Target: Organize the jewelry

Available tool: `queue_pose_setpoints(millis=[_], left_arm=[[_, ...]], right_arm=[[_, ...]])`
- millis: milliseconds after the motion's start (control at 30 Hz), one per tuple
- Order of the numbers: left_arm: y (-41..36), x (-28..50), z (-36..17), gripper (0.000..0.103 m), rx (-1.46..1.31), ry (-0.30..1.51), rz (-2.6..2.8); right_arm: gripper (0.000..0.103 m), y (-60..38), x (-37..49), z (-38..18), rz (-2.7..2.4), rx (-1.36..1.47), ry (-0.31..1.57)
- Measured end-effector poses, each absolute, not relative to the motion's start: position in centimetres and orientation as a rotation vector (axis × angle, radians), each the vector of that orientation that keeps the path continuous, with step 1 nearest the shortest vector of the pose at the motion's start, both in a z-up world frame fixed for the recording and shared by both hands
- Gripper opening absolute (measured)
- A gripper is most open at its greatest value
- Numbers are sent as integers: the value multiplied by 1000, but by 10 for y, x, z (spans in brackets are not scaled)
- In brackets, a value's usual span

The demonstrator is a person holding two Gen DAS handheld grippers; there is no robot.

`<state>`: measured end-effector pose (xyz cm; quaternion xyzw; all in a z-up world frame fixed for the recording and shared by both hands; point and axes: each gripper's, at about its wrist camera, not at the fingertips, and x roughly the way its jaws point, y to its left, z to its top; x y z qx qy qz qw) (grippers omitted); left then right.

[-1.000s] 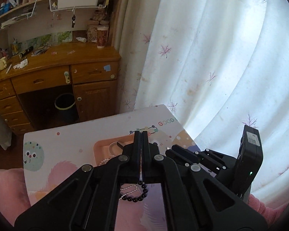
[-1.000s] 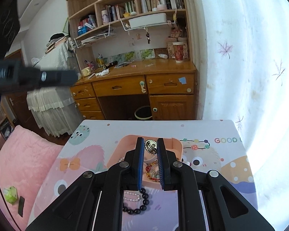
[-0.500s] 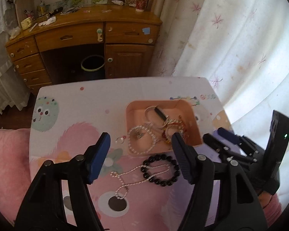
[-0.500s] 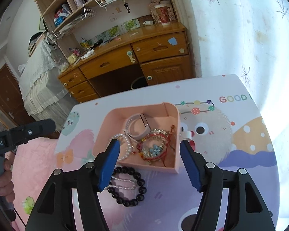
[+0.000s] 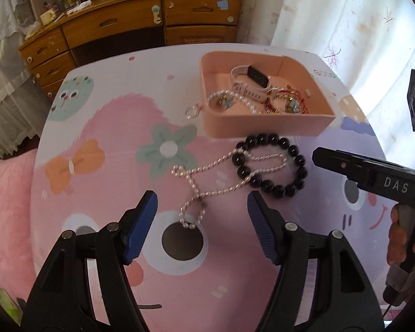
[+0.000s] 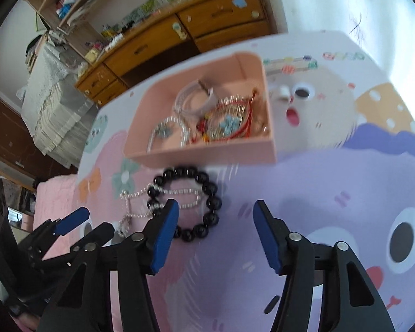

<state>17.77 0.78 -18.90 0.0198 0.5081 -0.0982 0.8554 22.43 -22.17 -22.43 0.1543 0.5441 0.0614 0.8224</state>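
A pink tray holds a white watch, a pearl bracelet and red and gold bracelets. In front of it on the table lie a black bead bracelet and a silver chain necklace that crosses it. A small ring lies left of the tray. My left gripper is open just above the chain's near loop. My right gripper is open, near the black bracelet's right side; it also shows in the left wrist view.
The table has a cartoon-print cover and pink bedding at its left edge. A wooden desk with drawers stands behind it, and a white curtain hangs at the right.
Both grippers have gone from shut to open and dropped toward the table. They now sit close over the chain and the black bracelet; the jewelry has not moved.
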Motion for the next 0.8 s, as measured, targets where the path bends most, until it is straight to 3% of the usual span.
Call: queue_pose_setpoints(millis=[233,367,500,633,733,800], left_arm=[[16,170,-215,64,42,994,-149],[14,174,-219,55,35,984,-167],[9,177,-223,52,48,982,-171],[6,178,-228,37,70,982,-152],[7,178,-228,31,58,976,-149],[8,177,-229,21,55,964,-156]], right_arm=[[43,-193,226,-241,97,189,1187],[39,-181,228,-249,106,160,1192],[29,-175,235,-251,89,127,1182],[18,-170,242,-250,93,96,1188],[15,-168,245,-249,97,88,1199],[15,-167,246,-250,98,98,1200]])
